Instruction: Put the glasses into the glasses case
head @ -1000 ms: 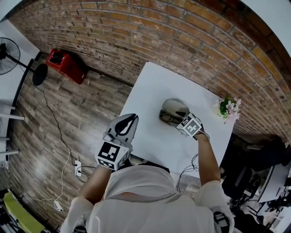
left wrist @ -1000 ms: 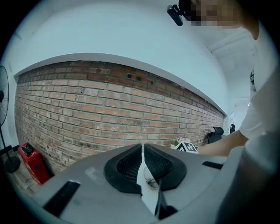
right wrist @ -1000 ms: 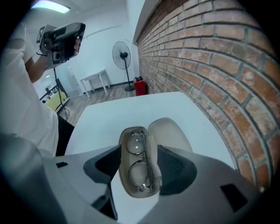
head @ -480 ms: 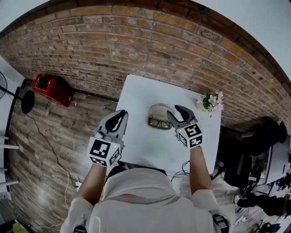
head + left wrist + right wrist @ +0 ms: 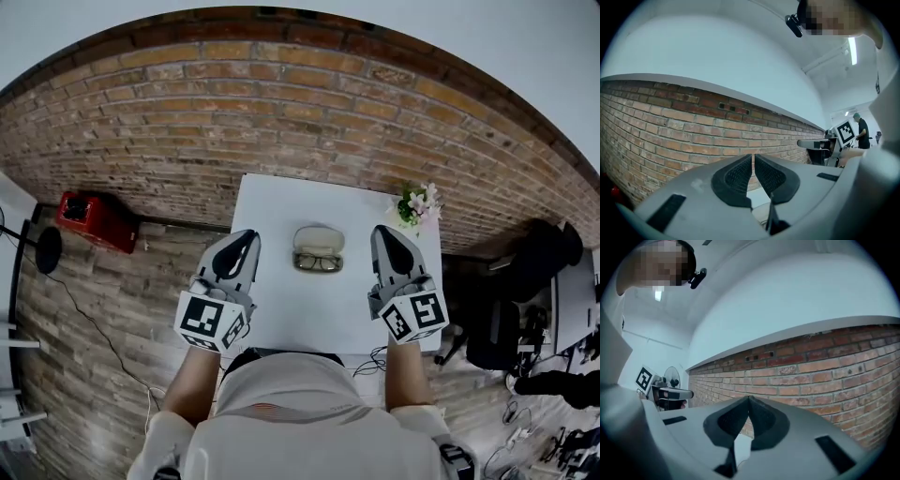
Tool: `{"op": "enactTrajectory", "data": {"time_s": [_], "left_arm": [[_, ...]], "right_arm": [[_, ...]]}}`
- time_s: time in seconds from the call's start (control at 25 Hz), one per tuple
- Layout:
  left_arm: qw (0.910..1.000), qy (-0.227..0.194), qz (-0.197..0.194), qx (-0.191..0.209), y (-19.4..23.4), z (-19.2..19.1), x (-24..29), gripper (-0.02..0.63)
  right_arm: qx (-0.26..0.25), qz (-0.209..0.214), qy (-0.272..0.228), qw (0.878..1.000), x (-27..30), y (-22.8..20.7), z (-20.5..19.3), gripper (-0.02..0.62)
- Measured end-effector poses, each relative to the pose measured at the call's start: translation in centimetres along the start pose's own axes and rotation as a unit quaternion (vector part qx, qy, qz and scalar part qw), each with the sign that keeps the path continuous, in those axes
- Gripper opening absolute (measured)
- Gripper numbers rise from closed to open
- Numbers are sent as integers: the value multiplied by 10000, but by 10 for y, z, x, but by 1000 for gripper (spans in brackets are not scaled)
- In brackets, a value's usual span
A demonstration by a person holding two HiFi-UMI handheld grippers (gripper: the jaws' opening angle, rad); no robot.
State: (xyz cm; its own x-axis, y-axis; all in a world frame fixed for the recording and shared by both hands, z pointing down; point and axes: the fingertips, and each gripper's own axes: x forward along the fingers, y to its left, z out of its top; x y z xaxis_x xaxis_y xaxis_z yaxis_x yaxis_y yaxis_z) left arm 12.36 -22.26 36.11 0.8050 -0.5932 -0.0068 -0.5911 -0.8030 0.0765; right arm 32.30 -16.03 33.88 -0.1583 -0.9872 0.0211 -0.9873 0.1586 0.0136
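Observation:
A beige glasses case point(image 5: 319, 238) lies open on the white table point(image 5: 281, 309), with dark-rimmed glasses point(image 5: 318, 262) in its near half. Both grippers are held up level, away from the table, one on each side of the case. My left gripper point(image 5: 248, 234) is left of the case and shut, its pads point(image 5: 740, 176) almost meeting with nothing between them. My right gripper point(image 5: 380, 231) is right of the case and also shut on nothing. Both gripper views face the brick wall, and the left gripper point(image 5: 753, 157) and right gripper point(image 5: 749, 399) hide the table there.
A small pot of flowers point(image 5: 418, 202) stands at the table's far right corner. The brick wall point(image 5: 309, 112) runs behind the table. A red box point(image 5: 91, 217) sits on the floor at the left, and dark furniture point(image 5: 525, 281) stands at the right.
My right gripper has left the case, risen and swung to level, its jaws going from wide apart to shut. My left gripper has risen a little. The glasses and case stay put.

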Motion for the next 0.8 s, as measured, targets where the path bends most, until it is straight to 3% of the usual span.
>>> {"op": "enactTrajectory", "data": {"time_s": [0.16,0.8], "left_arm": [[10000,-45,-25,-19,-3,4,-4,29],[9996,113,-161,-179,-12,-9,-9,29]], "right_arm": [[-137,-147,-66,9998,-10,0,7,51],[-173,74,66,9998,1,15,-7,51]]}}
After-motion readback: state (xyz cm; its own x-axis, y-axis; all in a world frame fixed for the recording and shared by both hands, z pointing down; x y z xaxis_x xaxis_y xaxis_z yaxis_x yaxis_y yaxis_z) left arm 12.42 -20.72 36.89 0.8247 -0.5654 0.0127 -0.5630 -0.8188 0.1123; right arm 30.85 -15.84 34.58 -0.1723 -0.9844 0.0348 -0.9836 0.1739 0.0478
